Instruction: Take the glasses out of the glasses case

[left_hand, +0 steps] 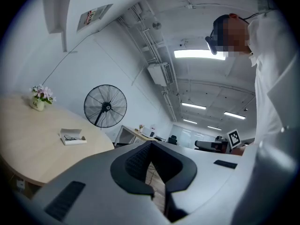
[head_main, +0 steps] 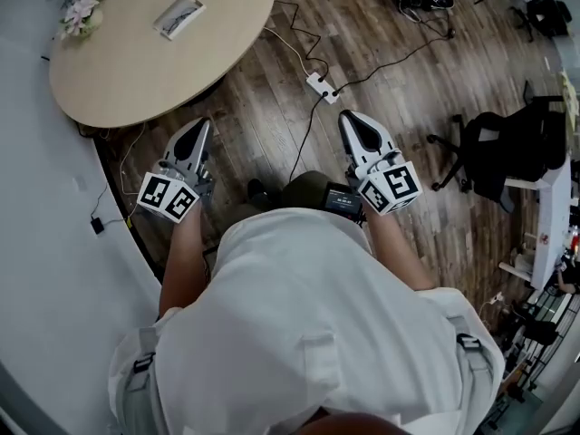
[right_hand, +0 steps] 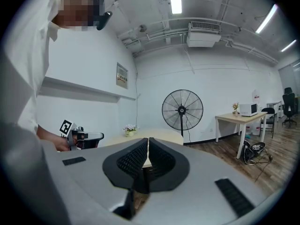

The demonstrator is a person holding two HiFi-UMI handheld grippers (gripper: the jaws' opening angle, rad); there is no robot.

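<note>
Though far off — glasses case [head_main: 178,16] on table [head_main: 136,66], flowers [head_main: 82,12] near, fan [left_hand: 105,106] beyond.

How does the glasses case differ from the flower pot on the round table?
The glasses case is flat, white and lies open with glasses inside; the flower pot stands upright with pink blooms. The case lies further in on the round table; the pot sits at its edge by the wall. Both are untouched: left gripper and right gripper are shut, empty, short of the table.

The white shirt [head_main: 299,324] is short-sleeved; grey left tongs [head_main: 201,123] and right tongs [head_main: 349,116] bear black-and-white marker cubes [head_main: 169,197].
</note>
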